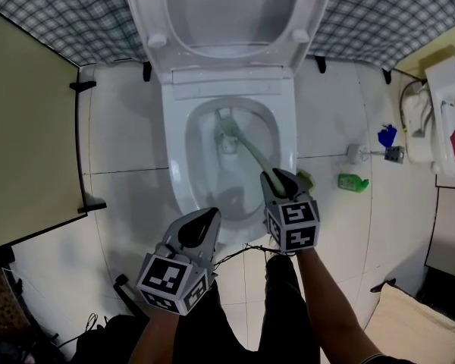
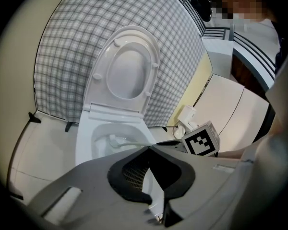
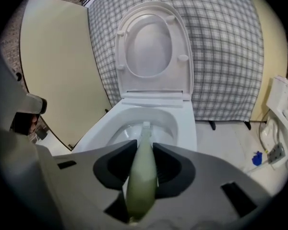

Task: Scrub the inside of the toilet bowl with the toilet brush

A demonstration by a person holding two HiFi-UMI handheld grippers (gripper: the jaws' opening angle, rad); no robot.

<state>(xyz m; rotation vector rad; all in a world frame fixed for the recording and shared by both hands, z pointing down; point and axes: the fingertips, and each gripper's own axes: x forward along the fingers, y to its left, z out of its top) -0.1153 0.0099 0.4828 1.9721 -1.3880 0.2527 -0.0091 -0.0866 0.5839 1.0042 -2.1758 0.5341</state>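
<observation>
The white toilet bowl stands open with its seat and lid tipped back against the wall. My right gripper is shut on the pale green handle of the toilet brush, just above the bowl's right front rim. The brush head is down inside the bowl, near the water at the back. In the right gripper view the handle runs between the jaws to the brush head. My left gripper hovers over the bowl's front rim, shut and holding nothing.
A beige partition closes off the left side. A plaid sheet covers the back wall. On the floor tiles to the right lie a green bottle and a blue object, beside a white appliance.
</observation>
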